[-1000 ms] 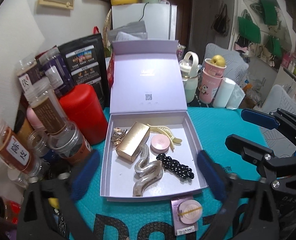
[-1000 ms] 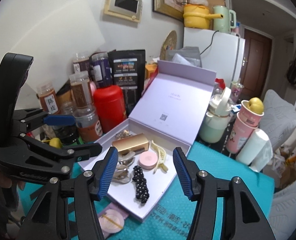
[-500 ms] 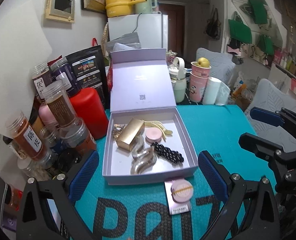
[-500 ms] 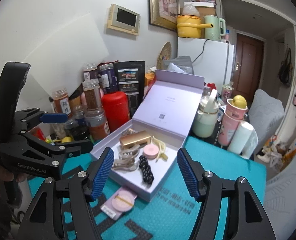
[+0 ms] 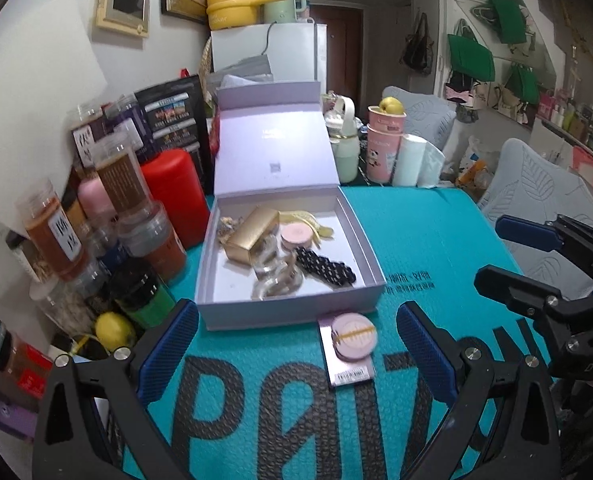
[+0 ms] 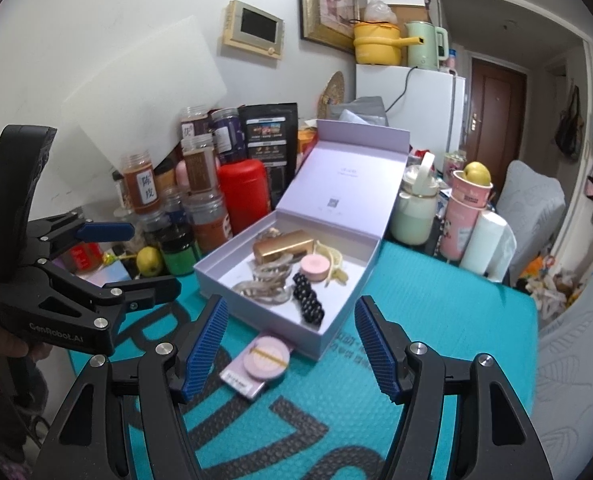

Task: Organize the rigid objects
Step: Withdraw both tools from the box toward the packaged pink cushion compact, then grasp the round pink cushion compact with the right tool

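Teal padded matting (image 5: 416, 240) is covering the table where we are working. On it, just in front of the open lilac box (image 5: 370, 256), the round pink compact (image 5: 353, 337) is lying flat on its card. We are judging it light, stiff and smooth, best gripped across its rim. Our left gripper (image 5: 296, 344) and right gripper (image 6: 290, 346) are both hovering released and empty, near it.

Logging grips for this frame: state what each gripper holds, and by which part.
Nothing is held. The left gripper and right gripper are both open and empty, short of the box.
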Available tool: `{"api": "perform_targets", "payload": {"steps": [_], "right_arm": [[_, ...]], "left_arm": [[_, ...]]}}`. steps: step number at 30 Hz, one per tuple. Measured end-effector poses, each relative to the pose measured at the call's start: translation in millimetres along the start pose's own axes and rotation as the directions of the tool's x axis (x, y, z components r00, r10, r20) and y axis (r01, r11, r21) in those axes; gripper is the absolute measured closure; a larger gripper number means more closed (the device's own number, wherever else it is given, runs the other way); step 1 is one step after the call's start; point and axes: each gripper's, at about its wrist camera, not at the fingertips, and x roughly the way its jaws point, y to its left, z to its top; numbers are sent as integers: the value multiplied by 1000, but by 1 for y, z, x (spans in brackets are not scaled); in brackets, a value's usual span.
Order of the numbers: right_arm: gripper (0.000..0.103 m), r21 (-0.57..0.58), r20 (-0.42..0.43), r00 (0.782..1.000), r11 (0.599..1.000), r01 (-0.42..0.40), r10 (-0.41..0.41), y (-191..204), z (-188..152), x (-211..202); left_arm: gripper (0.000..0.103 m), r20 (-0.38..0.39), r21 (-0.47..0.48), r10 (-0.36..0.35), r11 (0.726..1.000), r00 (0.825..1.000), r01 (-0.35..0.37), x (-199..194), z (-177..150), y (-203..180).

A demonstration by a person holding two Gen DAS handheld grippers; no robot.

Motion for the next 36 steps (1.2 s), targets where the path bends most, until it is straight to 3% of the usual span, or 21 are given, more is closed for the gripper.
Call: {"api": "perform_targets", "payload": {"steps": [15,28,36], "right_arm": [[37,38,-75,995,998,-58,61,1,-34,36],[36,43,-182,977,994,-102,109,5,-56,97],[37,0,-245,965,995,-98,95,18,-62,136]], "left_arm": [[2,-97,0,-20,1000,995,20,32,-38,5],[2,-166,-82,-8,997,986,-6,61,-63,28],[2,-181,-119,-2,993,983,-20,70,-75,42]]}}
